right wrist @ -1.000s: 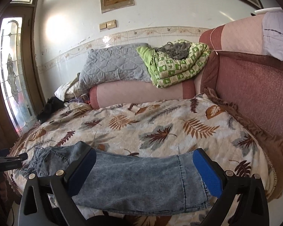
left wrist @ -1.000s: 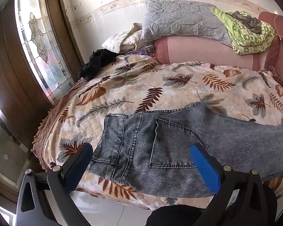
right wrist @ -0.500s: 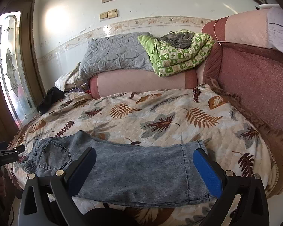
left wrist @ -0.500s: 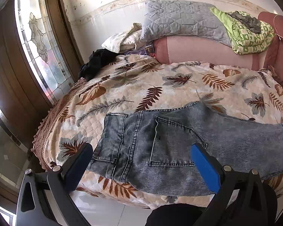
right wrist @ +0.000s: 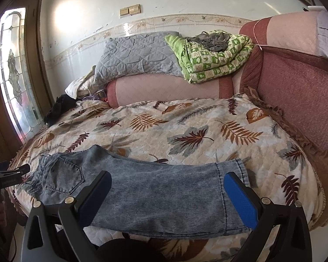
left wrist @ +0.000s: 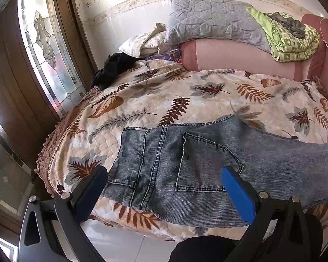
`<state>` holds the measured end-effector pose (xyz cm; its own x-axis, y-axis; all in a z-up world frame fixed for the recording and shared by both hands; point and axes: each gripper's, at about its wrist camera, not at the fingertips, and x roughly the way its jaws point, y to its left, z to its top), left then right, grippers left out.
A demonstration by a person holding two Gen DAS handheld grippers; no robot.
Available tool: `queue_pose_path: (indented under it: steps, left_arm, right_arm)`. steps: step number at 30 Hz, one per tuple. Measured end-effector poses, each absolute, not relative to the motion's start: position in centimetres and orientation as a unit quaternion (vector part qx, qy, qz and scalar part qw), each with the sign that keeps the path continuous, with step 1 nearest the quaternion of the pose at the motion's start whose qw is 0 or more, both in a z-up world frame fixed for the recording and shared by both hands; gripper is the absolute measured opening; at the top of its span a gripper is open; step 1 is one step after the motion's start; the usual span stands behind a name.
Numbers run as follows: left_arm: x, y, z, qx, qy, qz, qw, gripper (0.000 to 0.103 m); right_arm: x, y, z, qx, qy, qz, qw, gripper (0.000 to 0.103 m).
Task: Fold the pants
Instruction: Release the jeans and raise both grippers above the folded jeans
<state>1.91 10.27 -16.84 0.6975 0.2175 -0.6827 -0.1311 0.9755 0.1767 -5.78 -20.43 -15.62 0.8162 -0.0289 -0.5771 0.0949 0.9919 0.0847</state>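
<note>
Presently, both tools are held low at the near edge of the bed, each aimed forward over the mattress, neither touching cloth. Left gripper: jaws spread wide, empty, one blue pad at 7 o'clock of the left wrist view and the other at 5 o'clock. Right gripper: jaws likewise spread wide and empty, framing the lower leg of the garment in the right wrist view. The left gripper also appears at 9 o'clock of the right wrist view as a dark frame just off the waistband end; its state cannot be judged from there. The pants, grey-blue denim, lie flat along the near edge of the bed on a leaf-print bedspread, legs stacked one on the other. Waistband and back pocket sit between the left pads, the pocket facing up; the leg runs off toward 3 o'clock. In the right wrist view the hem lies just beside the right-hand pad, at about 4 o'clock, and the waistband toward 8 o'clock. The lower edge of the pants overhangs the mattress edge slightly. Background items at 12 o'clock: a grey quilted pillow, a folded green blanket and a pink bolster. A black garment lies at 10 o'clock near the window.
</note>
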Motion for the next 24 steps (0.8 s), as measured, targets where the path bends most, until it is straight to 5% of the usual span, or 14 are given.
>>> queue_pose_path:
  steps: [24]
  left_arm:
    - [2.1,11.1,-17.6,0.046,0.386,0.098,0.916,0.103]
  right_arm:
    - [-4.9,-18.3,-16.3,0.056,0.318,-0.011,0.946,0.103]
